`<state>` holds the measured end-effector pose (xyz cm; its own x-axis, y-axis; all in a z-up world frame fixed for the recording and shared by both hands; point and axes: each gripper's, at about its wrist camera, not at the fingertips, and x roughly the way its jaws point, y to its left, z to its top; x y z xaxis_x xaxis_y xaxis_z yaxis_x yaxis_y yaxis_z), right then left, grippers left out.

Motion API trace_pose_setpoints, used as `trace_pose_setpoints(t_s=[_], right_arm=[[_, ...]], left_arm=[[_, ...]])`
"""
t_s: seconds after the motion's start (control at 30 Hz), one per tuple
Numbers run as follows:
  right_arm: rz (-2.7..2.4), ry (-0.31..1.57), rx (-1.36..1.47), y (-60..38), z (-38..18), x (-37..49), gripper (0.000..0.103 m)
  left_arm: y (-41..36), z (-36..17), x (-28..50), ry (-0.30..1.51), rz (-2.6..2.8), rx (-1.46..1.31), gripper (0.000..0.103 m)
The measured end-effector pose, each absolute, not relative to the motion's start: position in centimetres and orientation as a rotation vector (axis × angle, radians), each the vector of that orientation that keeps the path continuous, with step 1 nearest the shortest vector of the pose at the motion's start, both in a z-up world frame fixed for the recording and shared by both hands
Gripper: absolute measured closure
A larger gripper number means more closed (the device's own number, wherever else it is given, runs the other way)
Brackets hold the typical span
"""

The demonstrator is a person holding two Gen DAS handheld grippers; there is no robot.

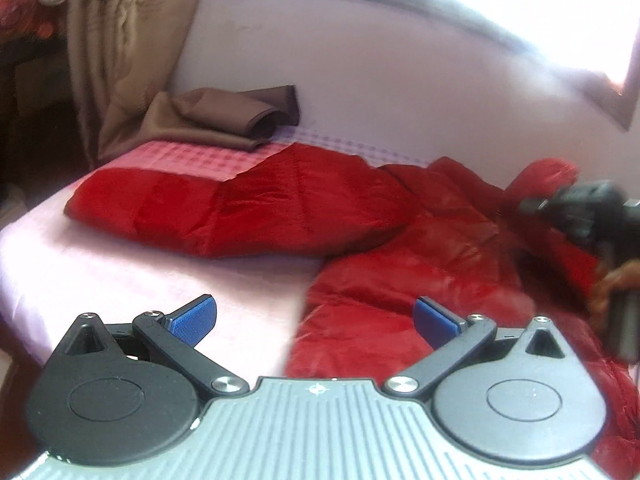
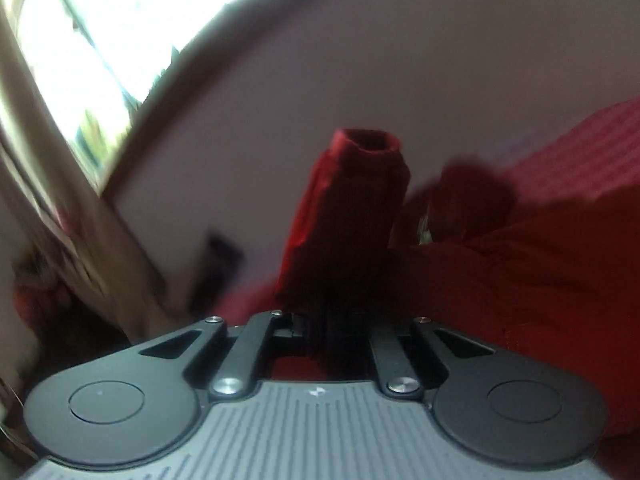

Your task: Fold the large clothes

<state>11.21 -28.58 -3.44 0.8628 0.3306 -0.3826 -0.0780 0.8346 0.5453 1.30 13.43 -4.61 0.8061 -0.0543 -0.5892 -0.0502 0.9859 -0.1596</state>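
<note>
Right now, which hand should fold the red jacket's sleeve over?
Probably the right. Its tool is shut on the sleeve, lifted off the jacket. The left tool is open and holds nothing.

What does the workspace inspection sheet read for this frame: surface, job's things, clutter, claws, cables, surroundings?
Surface: bed, pink checked sheet.
Job's things: red puffer jacket spread across the bed; one sleeve raised.
Clutter: folded brown cloth by the wall.
Claws: left claw open, empty, at the jacket's edge; right claw shut on the sleeve.
Cables: nothing seen.
Surroundings: pale wall, beige curtain, bright window.
</note>
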Motion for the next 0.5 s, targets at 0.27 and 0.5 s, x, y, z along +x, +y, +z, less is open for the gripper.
trace_pose_setpoints(t_s=[0.27,0.5], right_arm=[[0.158,0.656,-0.074,-17.9,-8.7,12.4,0.088],[0.024,0.512,-0.675,-10.9,-12.3,9.8,0.082]], left_arm=[[17.3,-6.1,2.1,0.664,0.028,-0.228,0.000],[24.3,-7.8,4.3,0.676,0.014,-0.514,0.000]])
